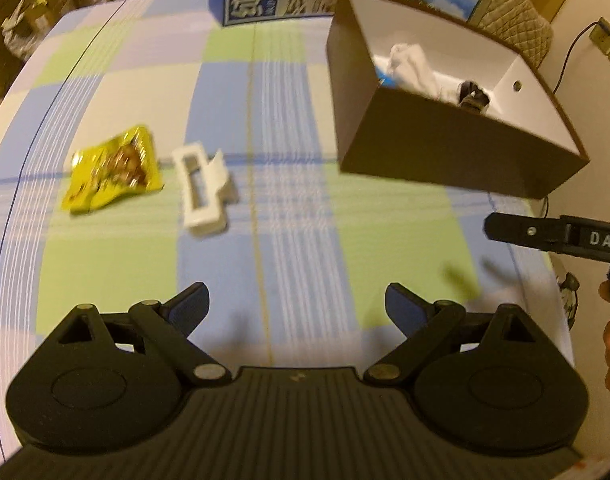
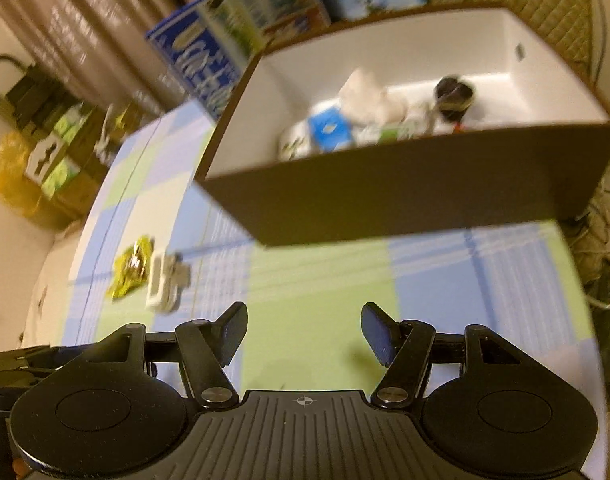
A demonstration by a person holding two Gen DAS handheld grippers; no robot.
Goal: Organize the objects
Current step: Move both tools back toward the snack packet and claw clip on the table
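Two loose things lie on my checked desk (image 1: 289,208): a yellow snack packet (image 1: 113,170) just beside a white plastic clip (image 1: 203,188). The brown box (image 1: 445,152) already holds several items. My left gripper (image 1: 297,312) and right gripper (image 2: 305,332) hover, fingers spread wide, holding nothing.

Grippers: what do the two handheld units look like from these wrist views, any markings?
Both are matte black plastic. The left gripper and right gripper each have two round side housings, silver pivot screws, a ribbed centre plate and blue-faced fingers. Seen from the left view, the right unit's side carries white letters "DAS", cut off by the picture's edge.
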